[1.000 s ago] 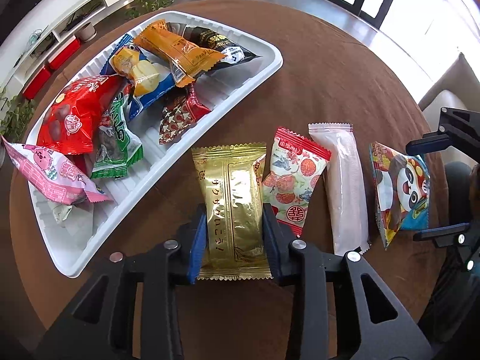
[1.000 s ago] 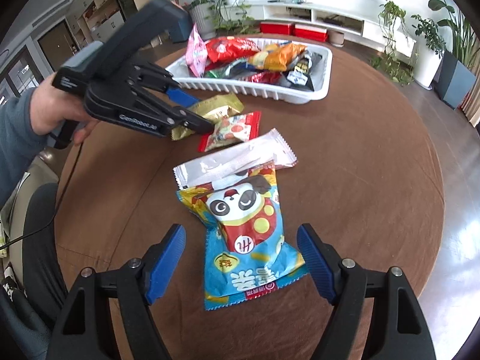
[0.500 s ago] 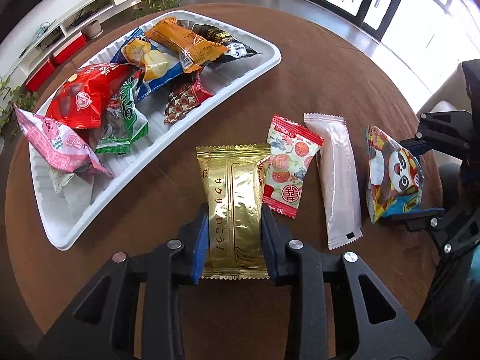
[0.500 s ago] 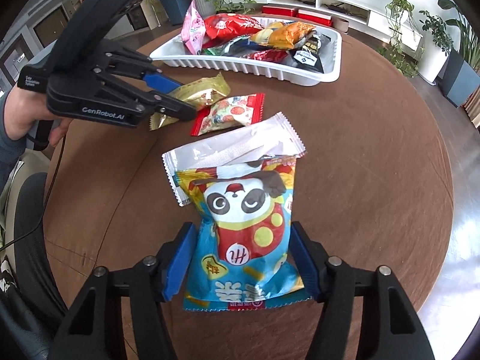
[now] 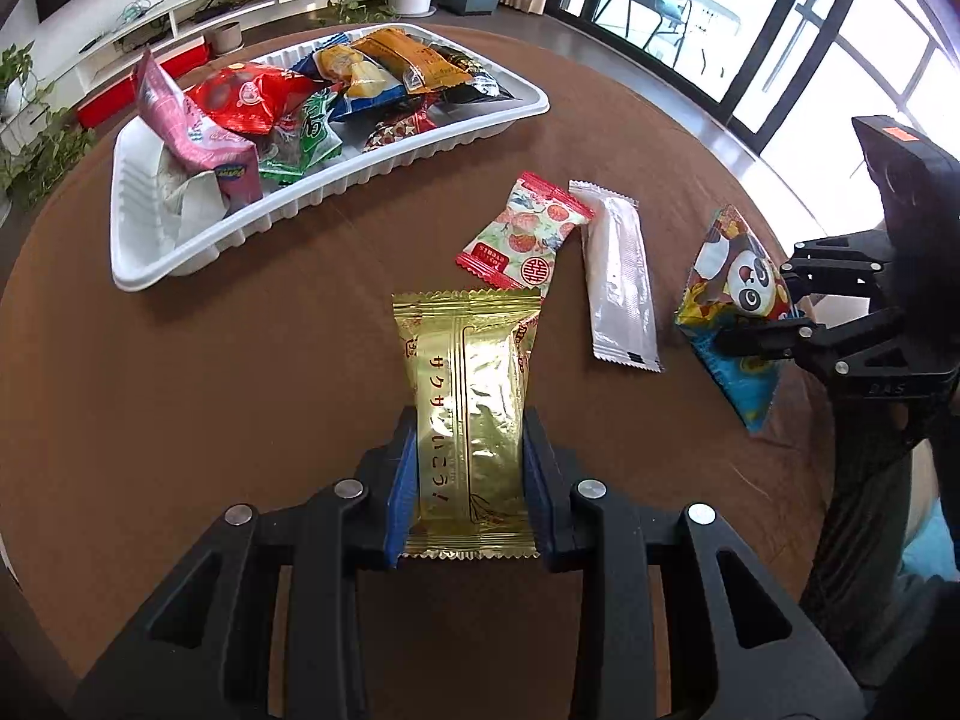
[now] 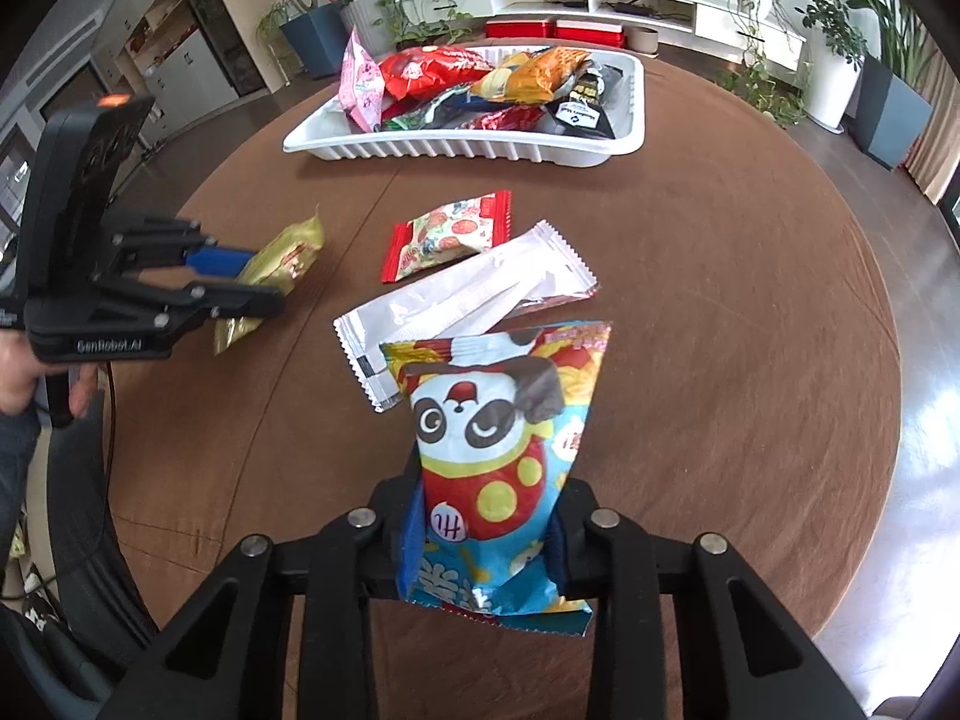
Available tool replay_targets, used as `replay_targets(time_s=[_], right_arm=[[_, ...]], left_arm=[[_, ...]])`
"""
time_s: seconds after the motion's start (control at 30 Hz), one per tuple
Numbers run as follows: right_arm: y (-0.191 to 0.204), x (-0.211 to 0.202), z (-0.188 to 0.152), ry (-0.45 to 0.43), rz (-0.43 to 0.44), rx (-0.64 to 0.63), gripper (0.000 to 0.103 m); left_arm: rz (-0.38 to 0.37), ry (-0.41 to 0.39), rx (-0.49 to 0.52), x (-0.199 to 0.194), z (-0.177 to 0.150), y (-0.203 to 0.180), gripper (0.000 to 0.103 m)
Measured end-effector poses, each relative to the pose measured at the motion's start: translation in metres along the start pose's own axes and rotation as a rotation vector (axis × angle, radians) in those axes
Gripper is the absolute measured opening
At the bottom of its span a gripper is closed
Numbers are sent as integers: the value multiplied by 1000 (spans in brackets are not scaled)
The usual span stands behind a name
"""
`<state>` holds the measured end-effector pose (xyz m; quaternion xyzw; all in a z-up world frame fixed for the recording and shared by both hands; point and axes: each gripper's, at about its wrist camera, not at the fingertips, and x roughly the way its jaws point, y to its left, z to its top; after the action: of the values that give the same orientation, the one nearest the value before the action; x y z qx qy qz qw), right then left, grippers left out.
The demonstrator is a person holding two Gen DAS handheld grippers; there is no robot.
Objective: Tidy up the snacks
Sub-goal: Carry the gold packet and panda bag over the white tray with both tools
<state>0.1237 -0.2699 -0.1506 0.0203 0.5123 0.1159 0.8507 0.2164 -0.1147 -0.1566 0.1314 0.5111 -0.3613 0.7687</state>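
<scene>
The white tray (image 5: 180,252) at the far side of the round tabletop (image 5: 240,360) is already well stocked: a pink packet, a red bag, a green one, a blue-and-yellow one, an orange one and a dark one are piled inside, so a good share of the sorting looks done. Four snacks are not in yet, and you have two of them in hand right now. Your left tool (image 5: 471,480) is clamped on the lower half of the gold wafer packet (image 5: 468,396), blue pads pressed on both long edges, and the packet juts forward over the tabletop, near the tray but not over it. Your right tool (image 6: 480,534) is closing on the panda snack bag (image 6: 492,456); the bag sits between the pads and is already pinched in at the waist (it crumples, so I judge it soft and airy). Both tools point steeply down toward the tabletop, and in the right wrist view your left hand (image 6: 24,372) grips its handle out at the left edge. Lying loose between the two tools are the red-edged strawberry packet (image 5: 528,234) and the long white packet (image 5: 618,282), just beside each other, their ends touching or overlapping. By my reckoning two drops into the tray are pending, then those last two pickups.
</scene>
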Motion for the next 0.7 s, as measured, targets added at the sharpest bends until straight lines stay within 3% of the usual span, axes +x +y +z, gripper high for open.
replay_targets(time_s=[0.23,0.37,0.7], right_arm=[[5,-3,-8,-14,12,27,31],[9,-9,-11,-36,20,40,29],[-11,-41,-9,-123,81,146,28]], left_arm=[[-45,-55,-70,-17,-29,-8,29],[-73,-89,-102,-28,-30,-9,29],[-52,-183,-139,-67,-18,8,29]])
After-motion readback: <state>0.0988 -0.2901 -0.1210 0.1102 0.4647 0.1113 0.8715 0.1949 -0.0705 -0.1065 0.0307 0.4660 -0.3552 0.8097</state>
